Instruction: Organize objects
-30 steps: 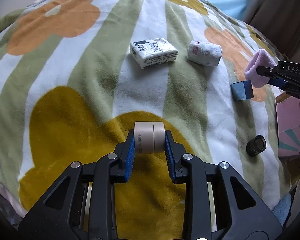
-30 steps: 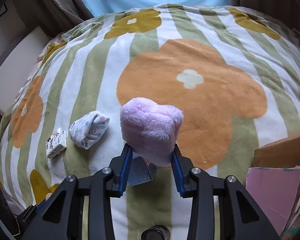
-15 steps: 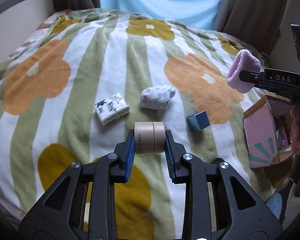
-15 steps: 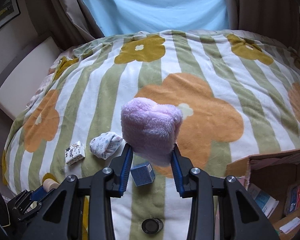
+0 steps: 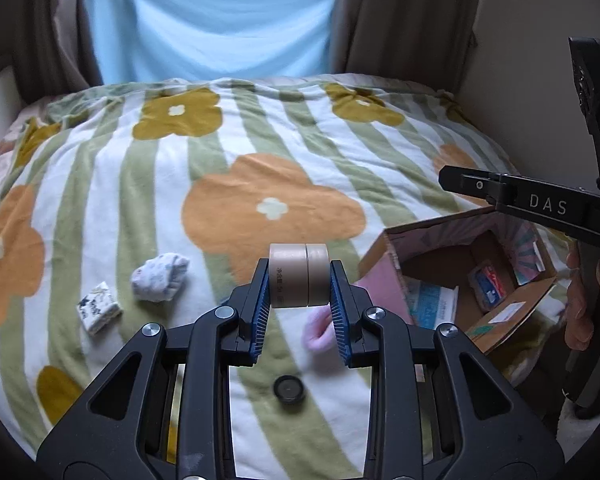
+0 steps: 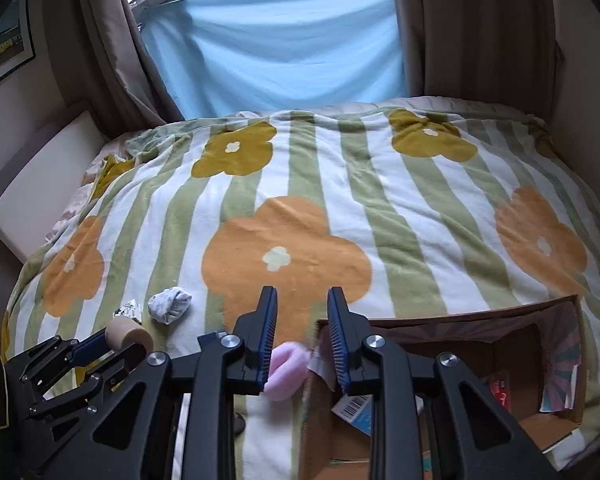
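Observation:
My left gripper [image 5: 299,280] is shut on a pair of beige tape rolls [image 5: 299,275], held high above the flowered blanket [image 5: 236,200]; it also shows in the right wrist view [image 6: 129,334]. My right gripper [image 6: 302,316] is open and empty, above the left wall of the open cardboard box [image 6: 452,322]. The pink fluffy cloth [image 6: 284,372] is below it, blurred, beside the box's left wall; it shows in the left wrist view [image 5: 318,330] too. The box [image 5: 460,224] holds packets and cards.
On the blanket lie a rolled white sock [image 5: 160,280], a patterned tissue pack [image 5: 99,307] and a black round lens cap [image 5: 289,389]. The sock [image 6: 170,305] and pack [image 6: 128,310] show at left in the right wrist view. Curtains and a blue sheet hang behind the bed.
Both grippers rose and drew back from the blanket. My right gripper opened and let go of the pink cloth, which now sits low beside the box. The left still holds the tape rolls.

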`<control>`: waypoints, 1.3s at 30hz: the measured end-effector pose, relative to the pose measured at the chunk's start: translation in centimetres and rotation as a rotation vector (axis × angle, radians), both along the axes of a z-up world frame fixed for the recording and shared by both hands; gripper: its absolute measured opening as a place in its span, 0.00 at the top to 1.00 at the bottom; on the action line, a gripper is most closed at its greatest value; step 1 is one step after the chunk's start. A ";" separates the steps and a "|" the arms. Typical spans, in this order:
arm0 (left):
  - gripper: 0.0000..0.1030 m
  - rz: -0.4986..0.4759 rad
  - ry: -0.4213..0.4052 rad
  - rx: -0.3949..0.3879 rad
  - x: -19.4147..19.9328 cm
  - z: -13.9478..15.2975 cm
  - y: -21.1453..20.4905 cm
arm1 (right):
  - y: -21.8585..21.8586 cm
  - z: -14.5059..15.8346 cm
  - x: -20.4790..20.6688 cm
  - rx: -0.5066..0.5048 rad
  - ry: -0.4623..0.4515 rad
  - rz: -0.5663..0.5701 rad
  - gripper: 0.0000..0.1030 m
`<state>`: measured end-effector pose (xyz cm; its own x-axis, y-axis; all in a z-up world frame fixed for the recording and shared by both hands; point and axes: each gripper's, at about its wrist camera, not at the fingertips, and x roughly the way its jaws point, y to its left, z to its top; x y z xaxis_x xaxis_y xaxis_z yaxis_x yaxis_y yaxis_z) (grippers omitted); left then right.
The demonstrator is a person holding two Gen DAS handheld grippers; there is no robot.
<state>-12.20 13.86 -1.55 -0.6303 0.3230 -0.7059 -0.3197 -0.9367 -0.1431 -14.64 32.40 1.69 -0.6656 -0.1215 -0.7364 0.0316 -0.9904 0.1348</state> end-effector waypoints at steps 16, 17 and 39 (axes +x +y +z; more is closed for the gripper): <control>0.76 -0.199 -0.059 -0.015 0.9 -2.4 13.4 | 10.3 -3.2 3.6 0.023 -0.065 -0.111 0.77; 0.76 -0.200 -0.063 -0.009 0.9 -2.5 13.4 | 10.5 -3.4 3.7 0.022 -0.068 -0.109 0.77; 0.76 0.175 -0.052 -0.071 4.1 -3.3 -8.6 | -10.2 -8.6 3.2 0.208 -0.239 0.517 0.33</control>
<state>-8.05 5.27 -4.88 -0.6349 0.1600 -0.7559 -0.1454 -0.9856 -0.0865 -11.47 22.19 -6.91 -0.3716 -0.2224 -0.9013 0.5083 -0.8612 0.0029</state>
